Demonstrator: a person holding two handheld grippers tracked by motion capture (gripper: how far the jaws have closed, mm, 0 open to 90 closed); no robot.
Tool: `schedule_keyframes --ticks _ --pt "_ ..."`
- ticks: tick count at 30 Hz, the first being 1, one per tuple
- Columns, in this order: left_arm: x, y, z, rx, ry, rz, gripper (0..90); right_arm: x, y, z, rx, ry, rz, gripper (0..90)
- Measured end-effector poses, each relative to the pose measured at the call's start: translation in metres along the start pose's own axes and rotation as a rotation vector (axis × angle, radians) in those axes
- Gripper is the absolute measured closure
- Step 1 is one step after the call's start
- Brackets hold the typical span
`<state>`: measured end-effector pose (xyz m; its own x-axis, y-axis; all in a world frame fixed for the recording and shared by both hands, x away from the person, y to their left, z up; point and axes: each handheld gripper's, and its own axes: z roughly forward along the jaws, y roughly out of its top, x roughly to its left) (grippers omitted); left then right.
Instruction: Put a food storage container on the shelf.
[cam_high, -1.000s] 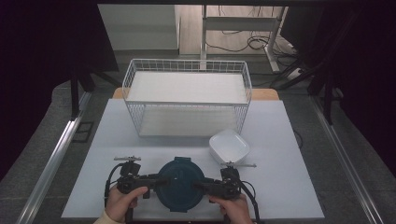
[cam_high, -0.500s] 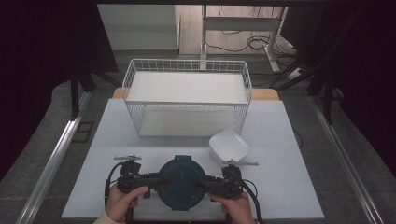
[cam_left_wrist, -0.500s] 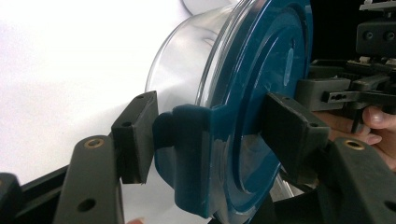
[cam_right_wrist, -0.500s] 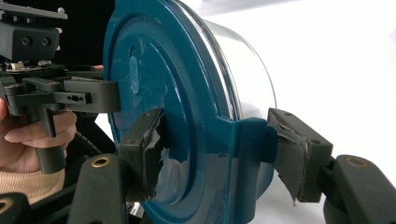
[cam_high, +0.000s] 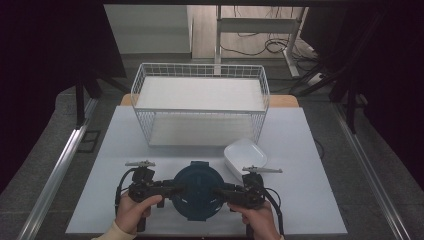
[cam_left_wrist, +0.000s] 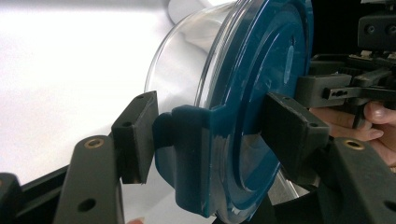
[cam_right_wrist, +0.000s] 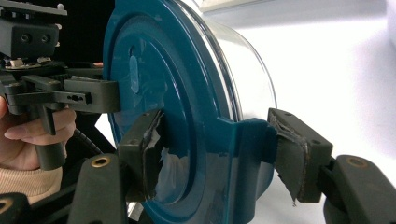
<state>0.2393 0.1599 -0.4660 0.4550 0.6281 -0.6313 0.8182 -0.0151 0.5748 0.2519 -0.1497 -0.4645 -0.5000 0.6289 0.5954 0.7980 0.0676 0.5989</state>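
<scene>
While clamped between both grippers, blue-lidded glass container (cam_high: 197, 191)

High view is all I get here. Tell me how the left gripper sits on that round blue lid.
Observer: The left gripper clamps a latch tab at the rim of the lid, one pad on top, one against the tab.
Operator: Now the right one.
Observer: The right gripper grips the opposite tab likewise; its pads have torn covering.
Operator: Describe what's under the lid.
Observer: A clear glass bowl.
</scene>
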Motion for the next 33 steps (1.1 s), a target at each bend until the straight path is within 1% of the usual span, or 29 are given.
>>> schedule_keyframes --ticks 3,6,8,9,10,11,12,13,14,15,16,18,21,22,23,24,27,28,29,30,31,32,33 --pt "-0.002 0.006 -0.001 -0.007 -0.005 0.007 37.7 0.002 0.007 -0.003 -0.003 -0.005 -0.015 38.0" --pt "-0.003 0.010 -0.001 -0.010 -0.006 0.011 37.7 0.003 0.011 -0.004 -0.009 -0.008 -0.018 38.1" --pt "-0.004 0.016 -0.002 -0.011 -0.005 0.016 37.6 0.003 0.019 -0.006 -0.017 -0.010 -0.026 38.0" --pt "-0.004 0.018 -0.002 -0.012 -0.005 0.017 37.6 0.003 0.019 -0.006 -0.017 -0.010 -0.026 38.0" --pt "-0.005 0.023 -0.003 -0.015 -0.004 0.022 37.6 0.004 0.024 -0.007 -0.018 -0.008 -0.029 38.1" --pt "-0.005 0.023 -0.003 -0.015 -0.004 0.022 37.6 0.004 0.024 -0.007 -0.018 -0.008 -0.029 38.1" --pt "-0.006 0.028 -0.005 -0.019 -0.005 0.024 37.6 0.005 0.030 -0.008 -0.020 -0.010 -0.036 38.1" --pt "-0.006 0.028 -0.005 -0.019 -0.005 0.024 37.7 0.005 0.030 -0.008 -0.020 -0.010 -0.036 38.1" --pt "-0.006 0.030 -0.006 -0.022 -0.004 0.027 37.7 0.007 0.035 -0.008 -0.024 -0.009 -0.041 38.0" --pt "-0.007 0.033 -0.007 -0.027 -0.003 0.029 37.7 0.007 0.035 -0.008 -0.024 -0.009 -0.041 38.0" --pt "-0.009 0.038 -0.009 -0.034 -0.003 0.036 37.7 0.009 0.042 -0.010 -0.026 -0.009 -0.051 38.1" --pt "-0.010 0.040 -0.011 -0.037 -0.002 0.041 37.6 0.010 0.044 -0.010 -0.029 -0.010 -0.056 38.1" --pt "-0.013 0.048 -0.014 -0.046 0.001 0.054 37.7 0.015 0.055 -0.013 -0.040 -0.009 -0.072 38.0" --pt "-0.014 0.053 -0.016 -0.049 0.001 0.060 37.7 0.016 0.057 -0.014 -0.042 -0.007 -0.076 38.1" --pt "-0.014 0.053 -0.016 -0.049 0.001 0.060 37.7 0.016 0.060 -0.015 -0.044 -0.009 -0.080 38.0" --pt "-0.015 0.056 -0.017 -0.050 0.000 0.059 37.7 0.016 0.060 -0.015 -0.044 -0.009 -0.080 38.0" --pt "-0.015 0.065 -0.018 -0.052 -0.003 0.058 37.7 0.017 0.070 -0.016 -0.047 -0.010 -0.080 38.0" --pt "-0.016 0.068 -0.018 -0.052 -0.002 0.060 37.7 0.018 0.075 -0.017 -0.050 -0.011 -0.084 38.0" --pt "-0.016 0.071 -0.019 -0.054 0.000 0.065 37.7 0.018 0.075 -0.017 -0.050 -0.011 -0.084 38.0" --pt "-0.019 0.077 -0.022 -0.059 0.001 0.073 37.7 0.020 0.082 -0.018 -0.053 -0.009 -0.092 38.0" --pt "-0.019 0.077 -0.022 -0.059 0.001 0.073 37.7 0.021 0.084 -0.019 -0.056 -0.009 -0.092 38.0" --pt "-0.021 0.083 -0.024 -0.064 0.004 0.079 37.7 0.022 0.087 -0.019 -0.059 -0.007 -0.098 38.0" --pt "-0.021 0.083 -0.024 -0.064 0.004 0.079 37.8 0.022 0.087 -0.019 -0.059 -0.007 -0.098 38.0"
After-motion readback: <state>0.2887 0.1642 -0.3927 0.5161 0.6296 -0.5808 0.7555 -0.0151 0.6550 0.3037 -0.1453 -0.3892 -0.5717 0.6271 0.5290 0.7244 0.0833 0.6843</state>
